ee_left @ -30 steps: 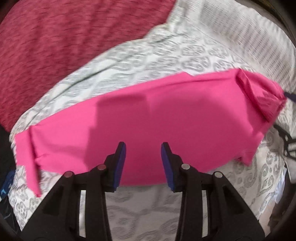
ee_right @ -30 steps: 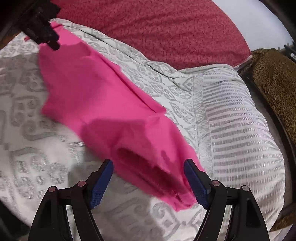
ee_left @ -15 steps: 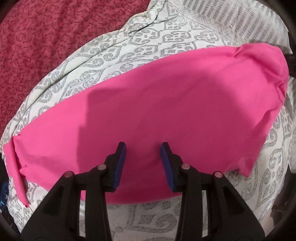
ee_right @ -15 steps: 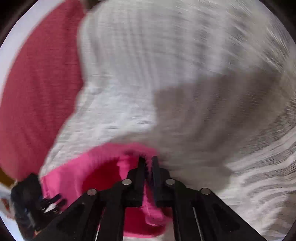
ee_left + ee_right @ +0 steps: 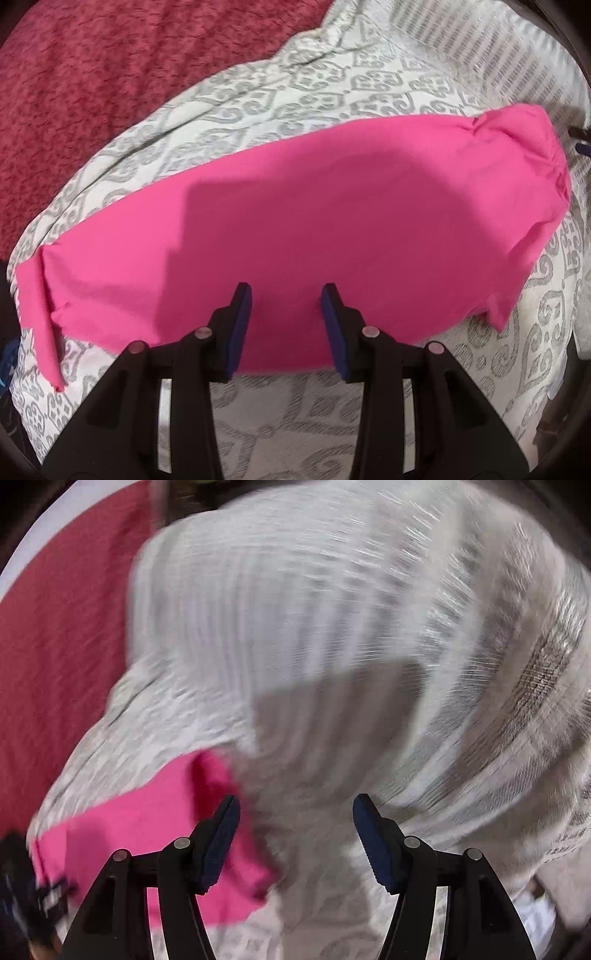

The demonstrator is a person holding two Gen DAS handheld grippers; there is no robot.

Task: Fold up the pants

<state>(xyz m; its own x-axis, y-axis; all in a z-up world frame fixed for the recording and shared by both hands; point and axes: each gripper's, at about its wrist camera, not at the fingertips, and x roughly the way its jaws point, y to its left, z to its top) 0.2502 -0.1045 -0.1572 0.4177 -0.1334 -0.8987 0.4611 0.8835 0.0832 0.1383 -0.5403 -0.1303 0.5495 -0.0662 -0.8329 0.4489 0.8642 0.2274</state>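
The bright pink pants (image 5: 314,229) lie folded lengthwise in a long band across the patterned white-and-grey bed cover (image 5: 295,96). Their bunched waist end is at the right and a narrow leg end hangs at the left. My left gripper (image 5: 286,325) is open and empty, hovering over the near edge of the pants at mid-length. In the blurred right wrist view, my right gripper (image 5: 295,834) is open and empty, with one end of the pants (image 5: 155,823) at its left finger (image 5: 218,838).
A dark red blanket (image 5: 92,81) covers the bed beyond the white cover, and also shows in the right wrist view (image 5: 55,646). A striped part of the cover (image 5: 332,627) fills most of the right wrist view. Dark objects sit at the cover's left edge (image 5: 18,886).
My right gripper was shut on the pants' end half a second ago and has now opened and let go. My left gripper has stayed open over the pants, with only a slight shift of view.
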